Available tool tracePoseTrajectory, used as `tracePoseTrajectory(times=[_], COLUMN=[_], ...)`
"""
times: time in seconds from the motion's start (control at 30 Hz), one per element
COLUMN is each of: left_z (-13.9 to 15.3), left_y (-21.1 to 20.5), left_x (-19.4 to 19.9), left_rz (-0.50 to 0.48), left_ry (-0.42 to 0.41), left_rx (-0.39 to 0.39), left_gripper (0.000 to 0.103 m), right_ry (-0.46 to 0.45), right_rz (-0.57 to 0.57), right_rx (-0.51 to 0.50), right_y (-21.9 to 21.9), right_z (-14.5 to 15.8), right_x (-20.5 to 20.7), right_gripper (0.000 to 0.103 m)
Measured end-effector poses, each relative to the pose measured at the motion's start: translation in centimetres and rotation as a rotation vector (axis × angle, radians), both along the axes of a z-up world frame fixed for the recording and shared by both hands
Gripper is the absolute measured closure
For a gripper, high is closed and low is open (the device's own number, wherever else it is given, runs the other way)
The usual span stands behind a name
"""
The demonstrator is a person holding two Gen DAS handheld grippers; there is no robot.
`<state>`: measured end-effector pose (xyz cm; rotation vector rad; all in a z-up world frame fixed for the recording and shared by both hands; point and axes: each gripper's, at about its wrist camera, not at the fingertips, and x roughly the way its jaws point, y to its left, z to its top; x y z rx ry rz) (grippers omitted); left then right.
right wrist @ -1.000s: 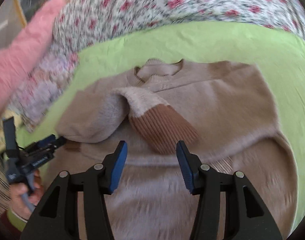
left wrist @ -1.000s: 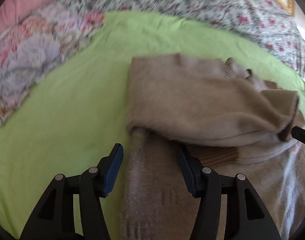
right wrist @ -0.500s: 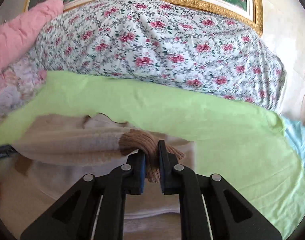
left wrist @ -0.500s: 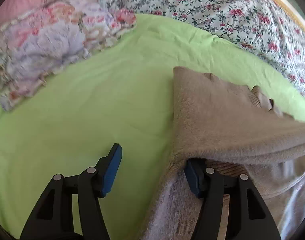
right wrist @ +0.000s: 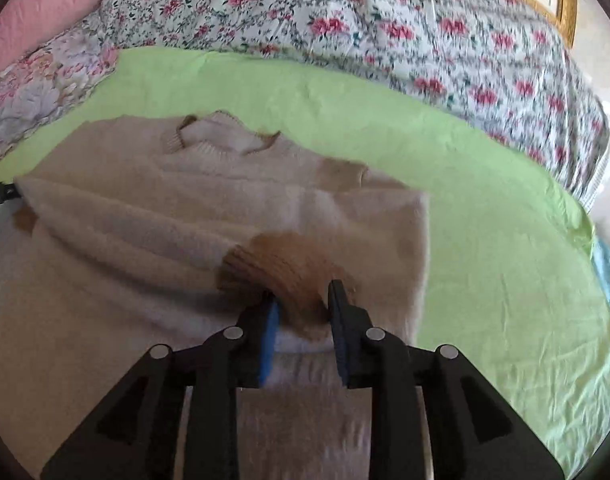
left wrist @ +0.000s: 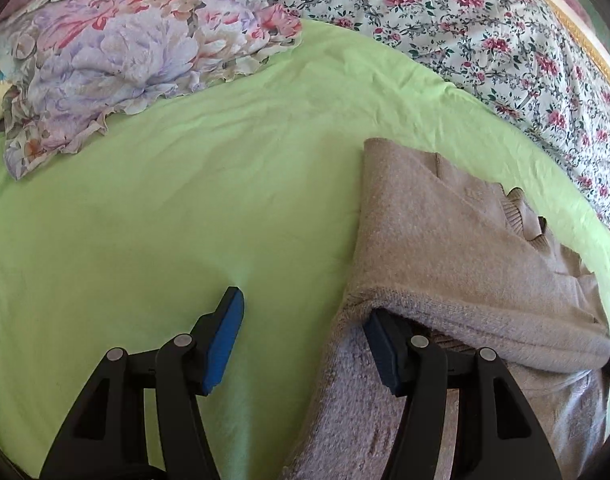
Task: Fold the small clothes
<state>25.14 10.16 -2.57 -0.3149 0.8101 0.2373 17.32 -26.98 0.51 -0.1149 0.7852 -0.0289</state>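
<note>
Beige fuzzy sweater [right wrist: 209, 220] lies on the green bed sheet [left wrist: 153, 208], its sleeve now drawn across the body. The right gripper [right wrist: 301, 312] is opening off the brown cuff [right wrist: 281, 264], releasing it. The left gripper [left wrist: 305, 336] stands open, one finger under the folded edge.

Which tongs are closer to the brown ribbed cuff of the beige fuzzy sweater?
Right. The right tongs straddle the brown ribbed cuff, jaws opening around it. The left tongs sit at the beige fuzzy sweater's opposite folded edge, one finger tucked under the fold.

A green-sheeted bed [left wrist: 209, 184] carries a beige sweater [right wrist: 185, 220] and floral quilts [left wrist: 485, 40].
</note>
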Motion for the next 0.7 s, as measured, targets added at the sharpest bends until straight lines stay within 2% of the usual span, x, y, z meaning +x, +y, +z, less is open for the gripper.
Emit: tracePoseTrajectory(times=[0.1, 0.13, 0.23, 0.37, 0.47, 0.53, 0.57, 0.6, 0.7], left_z=[0.0, 0.0, -0.1, -0.1, -0.3, -0.2, -0.3, -0.3, -0.3], left_y=[-0.1, -0.1, 0.0, 0.3, 0.4, 0.4, 0.3, 0.3, 0.3], left_x=[-0.1, -0.2, -0.3, -0.4, -0.4, -0.3, -0.3, -0.2, -0.2], left_rz=[-0.001, -0.001, 0.001, -0.001, 0.000, 0.002, 0.003, 0.004, 0.003], left_ry=[-0.009, -0.012, -0.016, -0.025, -0.022, -0.021, -0.020, -0.019, -0.018], left_rx=[0.000, -0.002, -0.013, -0.032, -0.048, -0.045, -0.044, -0.042, -0.041], left_gripper=[0.042, 0.042, 0.042, 0.041, 0.041, 0.041, 0.041, 0.041, 0.041], right_ry=[0.032, 0.032, 0.031, 0.013, 0.102, 0.155, 0.154, 0.141, -0.006], right_rz=[-0.011, -0.040, -0.111, -0.139, -0.149, -0.111, -0.094, -0.076, -0.085], right_rx=[0.196, 0.307, 0.530, 0.533, 0.486, 0.484, 0.466, 0.448, 0.417], right_y=[-2.1, -3.5, -6.5, -7.4, -6.9, -6.0, -5.5, -5.1, -5.1], right_z=[0.1, 0.2, 0.4, 0.8, -0.7, -1.7, -1.7, -1.4, 1.7], right_x=[-2.2, -2.7, -2.2, 0.8, 3.8, 5.0, 5.2, 5.3, 4.5], right_gripper=[0.074, 0.074, 0.073, 0.073, 0.073, 0.073, 0.084, 0.098, 0.098])
